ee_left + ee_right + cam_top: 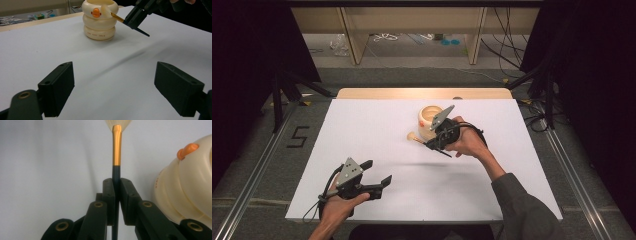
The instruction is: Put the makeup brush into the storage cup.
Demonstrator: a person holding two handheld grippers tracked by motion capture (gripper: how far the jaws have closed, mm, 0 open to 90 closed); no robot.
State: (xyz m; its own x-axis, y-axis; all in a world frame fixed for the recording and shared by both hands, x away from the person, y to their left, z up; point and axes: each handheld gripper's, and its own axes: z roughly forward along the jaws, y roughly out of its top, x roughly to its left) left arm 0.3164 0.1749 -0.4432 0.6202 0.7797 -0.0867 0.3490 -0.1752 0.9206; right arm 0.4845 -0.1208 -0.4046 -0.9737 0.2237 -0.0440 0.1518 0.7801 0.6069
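Our right gripper [114,192] has its jaws clamped on the brush [116,152], at 9 o'clock of the duck cup [430,121]. We should lift it tip-high over the rim. Left gripper [113,92] idles wide open, empty.

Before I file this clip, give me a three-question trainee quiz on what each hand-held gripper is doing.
1. True or false: the left hand-held gripper is shut on something.
2. What does the right hand-held gripper clamp? A) brush B) cup C) cable
3. Fill in: the cream holder bears an orange ____.

Key: 1 false, its jaws stand apart over the white table; 2 A; 3 beak.
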